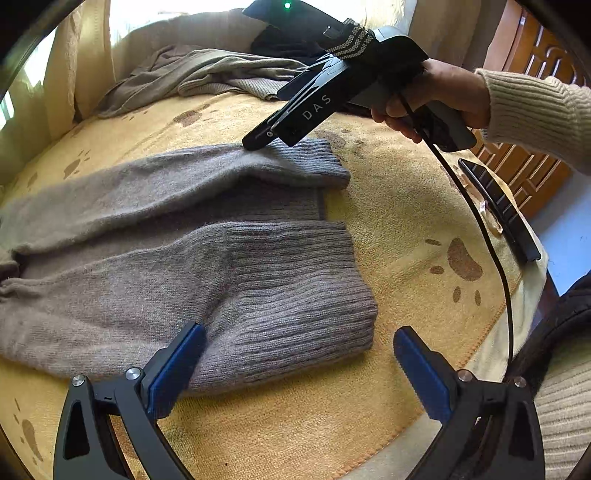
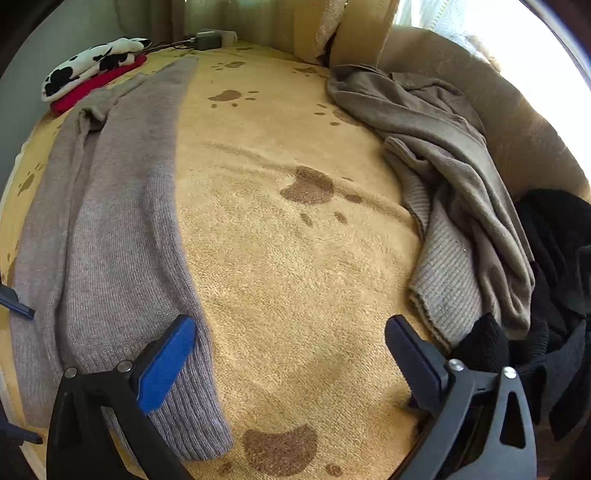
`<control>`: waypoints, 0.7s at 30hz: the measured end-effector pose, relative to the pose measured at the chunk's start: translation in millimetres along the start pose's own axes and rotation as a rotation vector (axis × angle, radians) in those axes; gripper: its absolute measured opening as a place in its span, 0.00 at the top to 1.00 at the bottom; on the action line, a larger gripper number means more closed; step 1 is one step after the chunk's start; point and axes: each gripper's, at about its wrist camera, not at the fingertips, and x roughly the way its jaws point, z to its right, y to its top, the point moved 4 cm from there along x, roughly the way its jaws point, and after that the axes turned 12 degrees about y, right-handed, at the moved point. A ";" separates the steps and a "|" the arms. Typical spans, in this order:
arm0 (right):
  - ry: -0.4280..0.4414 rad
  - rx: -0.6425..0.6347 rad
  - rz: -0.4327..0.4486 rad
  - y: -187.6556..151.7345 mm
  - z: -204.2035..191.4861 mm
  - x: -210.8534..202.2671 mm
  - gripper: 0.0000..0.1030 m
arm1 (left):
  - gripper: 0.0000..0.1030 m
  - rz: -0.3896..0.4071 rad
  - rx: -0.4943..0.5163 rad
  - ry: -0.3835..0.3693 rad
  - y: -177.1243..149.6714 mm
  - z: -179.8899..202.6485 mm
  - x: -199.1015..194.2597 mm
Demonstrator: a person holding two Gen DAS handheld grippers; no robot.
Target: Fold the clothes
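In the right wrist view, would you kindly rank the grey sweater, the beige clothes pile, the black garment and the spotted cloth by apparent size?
1. grey sweater
2. beige clothes pile
3. black garment, cut off by the frame edge, so unsure
4. spotted cloth, farthest from the camera, so possibly larger than it looks

You're in a home bedroom: a yellow paw-print blanket [image 2: 295, 258] covers the bed, loose clothes [image 2: 443, 166] heaped at your two o'clock, curtains [image 2: 258, 22] at twelve, a carved wooden door [image 1: 524, 162] at three.
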 end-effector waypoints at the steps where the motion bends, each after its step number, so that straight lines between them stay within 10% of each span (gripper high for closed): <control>1: -0.001 0.000 0.001 0.0 0.5 -0.1 0.01 | 0.00 0.001 0.002 0.000 -0.6 0.3 -0.8; 12: 0.003 -0.035 0.073 27.5 -18.4 -24.7 0.00 | 0.00 -0.019 -0.149 -0.130 26.6 -12.9 -9.2; 21: 0.060 -0.170 -0.003 66.6 -51.5 36.3 0.00 | 0.00 0.032 -0.143 -0.204 9.4 4.9 -5.5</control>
